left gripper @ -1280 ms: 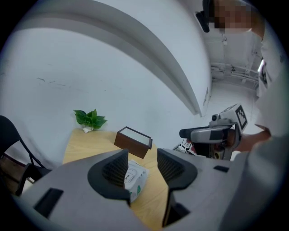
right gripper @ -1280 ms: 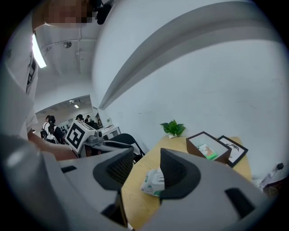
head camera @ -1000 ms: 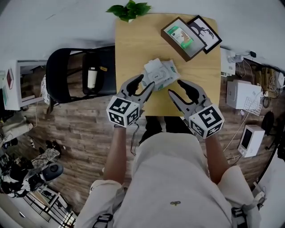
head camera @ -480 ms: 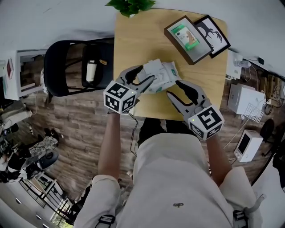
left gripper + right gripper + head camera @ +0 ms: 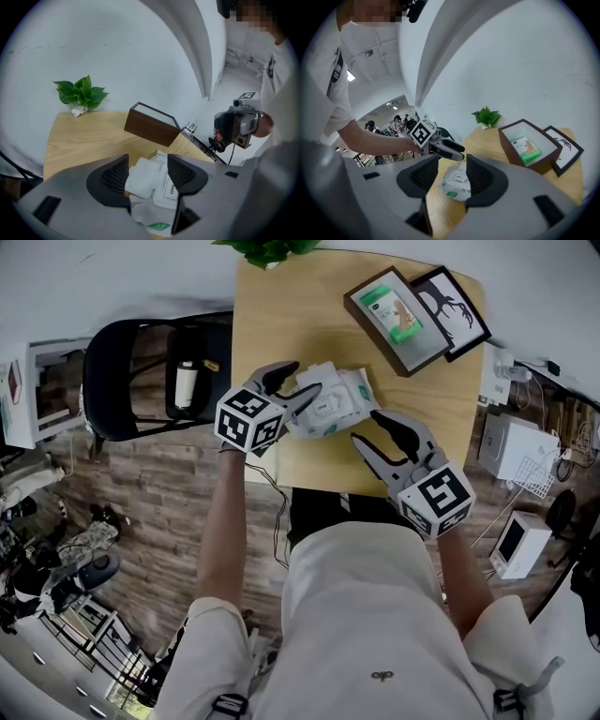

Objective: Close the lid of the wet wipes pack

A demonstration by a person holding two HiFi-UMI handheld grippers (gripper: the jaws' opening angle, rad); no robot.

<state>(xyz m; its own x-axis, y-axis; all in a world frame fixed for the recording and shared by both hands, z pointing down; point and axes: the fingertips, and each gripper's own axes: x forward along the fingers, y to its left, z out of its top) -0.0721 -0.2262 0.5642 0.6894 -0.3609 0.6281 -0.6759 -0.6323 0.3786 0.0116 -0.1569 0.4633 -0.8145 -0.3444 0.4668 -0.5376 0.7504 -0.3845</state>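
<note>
Soft white film makes up the wipes pack [image 5: 330,407], which lies flat on the wooden table [image 5: 272,324] near its front edge, in front of the dark box [image 5: 394,315]. In the left gripper view the lid [image 5: 143,174] is a white flap lifted off the top of the pack, beside the tab printed OPEN.

The pack looks light and squashy. It would likely dent under a pinch and slide on the smooth wood if pushed from one side only. The lid seems thin and a little stiffer than the body, and probably bends at its hinge line. The best approach is probably to press down on the free edge of the flap from above rather than grip it. The other claw could steady the pack's body by its near side.

The left claw [image 5: 298,382] is over the far left part of the pack. Its jaws have just been opening and now stand wide apart. In its own view the lid and the top of the pack lie between the pads, but neither pad is seen pressing on them, so it grips nothing.

The right claw [image 5: 372,430] sits just off the pack's near right corner. Its jaws are also spread and empty, with the pack in view beyond them and apart from them.
</note>
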